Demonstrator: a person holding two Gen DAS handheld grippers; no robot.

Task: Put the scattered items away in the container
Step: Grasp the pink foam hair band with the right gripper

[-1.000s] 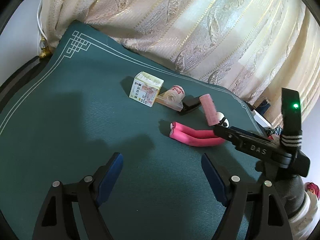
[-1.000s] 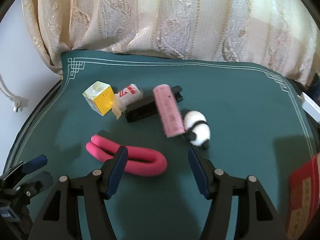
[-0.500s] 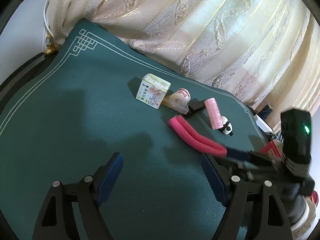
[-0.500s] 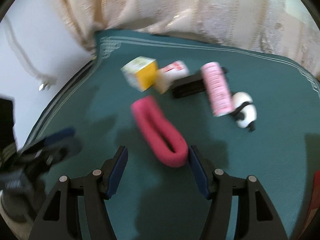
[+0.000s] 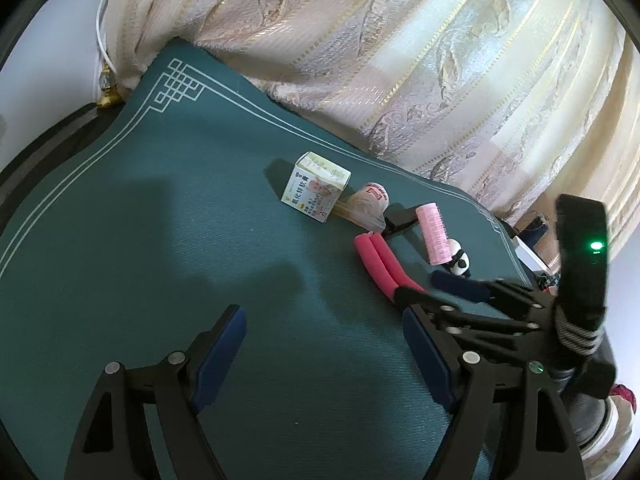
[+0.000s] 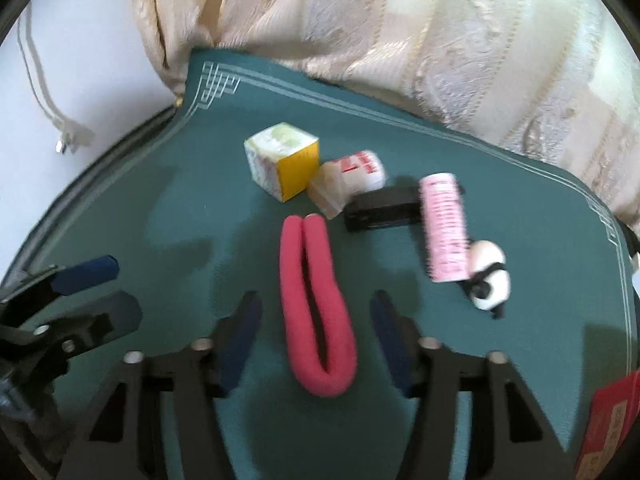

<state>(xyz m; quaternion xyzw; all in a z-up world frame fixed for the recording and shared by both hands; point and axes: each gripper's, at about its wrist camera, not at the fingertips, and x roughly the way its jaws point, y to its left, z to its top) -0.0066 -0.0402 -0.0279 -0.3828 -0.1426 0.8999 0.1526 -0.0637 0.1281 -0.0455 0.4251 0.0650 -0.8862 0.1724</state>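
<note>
A folded red foam tube [image 6: 316, 300] lies on the green mat, its bend between the open fingers of my right gripper [image 6: 316, 328]. It also shows in the left wrist view [image 5: 380, 264], where the right gripper [image 5: 424, 286] straddles its end. Behind it lie a small yellow-and-white box [image 6: 282, 160], a white roll with red print [image 6: 352, 176], a black clip [image 6: 380, 208], a pink roller [image 6: 444, 228] and a panda figure [image 6: 490, 280]. My left gripper [image 5: 324, 356] is open and empty over bare mat; it shows at the left of the right wrist view [image 6: 96, 284].
The green mat [image 5: 140, 240] has a white border line. Cream curtains [image 5: 400, 60] hang behind it. A red container's edge [image 6: 608, 424] shows at the lower right of the right wrist view. A white cord [image 6: 40, 92] hangs on the wall to the left.
My right gripper has swung left and come round the red foam tube's bend, so the tube now lies lengthwise between its fingers. The left gripper stayed open and shifted slightly.
</note>
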